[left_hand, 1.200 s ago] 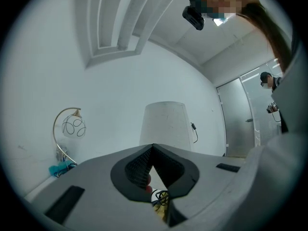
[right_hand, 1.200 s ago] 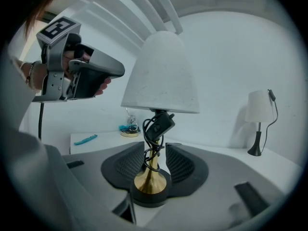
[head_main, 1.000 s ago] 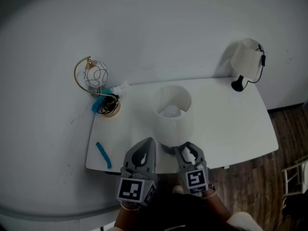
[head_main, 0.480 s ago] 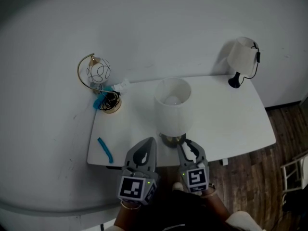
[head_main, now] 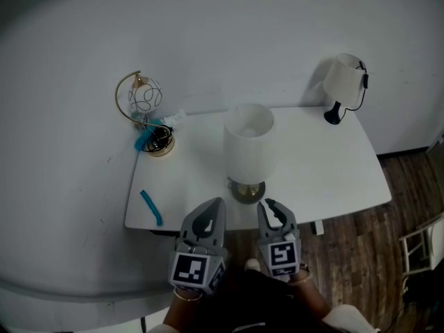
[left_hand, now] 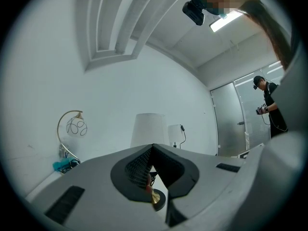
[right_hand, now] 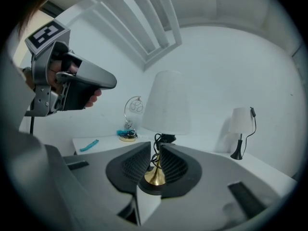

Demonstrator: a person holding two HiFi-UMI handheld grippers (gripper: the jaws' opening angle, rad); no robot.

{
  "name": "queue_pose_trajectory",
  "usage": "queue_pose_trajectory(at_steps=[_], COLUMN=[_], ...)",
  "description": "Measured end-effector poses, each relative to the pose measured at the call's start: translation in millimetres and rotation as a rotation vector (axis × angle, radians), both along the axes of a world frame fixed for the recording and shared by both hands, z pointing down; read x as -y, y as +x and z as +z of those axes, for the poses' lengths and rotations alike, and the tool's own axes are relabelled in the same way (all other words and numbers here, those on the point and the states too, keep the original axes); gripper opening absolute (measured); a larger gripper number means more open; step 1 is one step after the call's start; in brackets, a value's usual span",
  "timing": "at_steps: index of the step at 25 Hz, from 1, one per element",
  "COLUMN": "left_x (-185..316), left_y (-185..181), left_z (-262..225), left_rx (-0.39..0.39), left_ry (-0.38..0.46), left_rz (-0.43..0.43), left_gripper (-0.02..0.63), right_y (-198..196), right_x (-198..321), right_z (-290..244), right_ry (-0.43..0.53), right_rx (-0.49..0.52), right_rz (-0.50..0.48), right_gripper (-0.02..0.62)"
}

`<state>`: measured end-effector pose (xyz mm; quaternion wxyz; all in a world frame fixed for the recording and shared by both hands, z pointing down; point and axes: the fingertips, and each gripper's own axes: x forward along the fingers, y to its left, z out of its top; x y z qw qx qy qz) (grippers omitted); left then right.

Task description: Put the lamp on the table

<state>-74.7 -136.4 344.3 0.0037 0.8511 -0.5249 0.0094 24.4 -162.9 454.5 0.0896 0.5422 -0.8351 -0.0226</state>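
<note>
White lamp [head_main: 248, 151] stands on the worktop [head_main: 326, 172], just ahead of both level tongs. Left tongs [head_main: 218, 204] pinched together; right tongs [head_main: 269, 205] just narrowing, empty

— On the white table [head_main: 326, 172]?
— Close to the near edge, about the middle: lamp [head_main: 248, 151], white shade, upright on a round brass foot.
— And at the far left corner?
— Gold arc lamp [head_main: 142, 103] with a wire globe, also upright. Black cord coil [head_main: 161, 141] heaped on its foot, touching a blue bundle [head_main: 144, 141] just to the left. White plug [head_main: 177, 118] just to the right.
— Anything else?
— Blue strip [head_main: 150, 207], flat, by the near left corner, well apart from the rest. Small lamp [head_main: 343, 82] at the far right corner, white shade on a black stem, black cord down its right side.
</note>
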Motion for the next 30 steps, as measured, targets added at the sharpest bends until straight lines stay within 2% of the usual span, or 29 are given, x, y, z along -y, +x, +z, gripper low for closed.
queue_pose_trajectory(at_steps=[5,7,22,30], left_x=[-17.7,-24.5,-72.7,-100.4], left_y=[-1.3,-1.8,-2.7,-11.0], left_z=[-1.7,-1.7,-5.0,-7.2], left_rx=[-0.017,-0.020,-0.032,-0.020], left_ry=[-0.013,-0.013,-0.010,0.032], left_rz=[-0.006,-0.008,-0.015,-0.025], left_gripper=[0.000,0.000,0.000,0.000], right_y=[1.9,3.5,5.1,0.1], right_x=[-15.6,-21.7,-64.0,-93.8], right_z=[-6.8,-9.8,-39.8,-53.3], right_ry=[0.005,0.015,0.062,0.082], right_rx=[0.007,0.007,0.022,0.013], right_rz=[0.017,0.027,0.031,0.014], right_gripper=[0.049,0.003,0.000,-0.003])
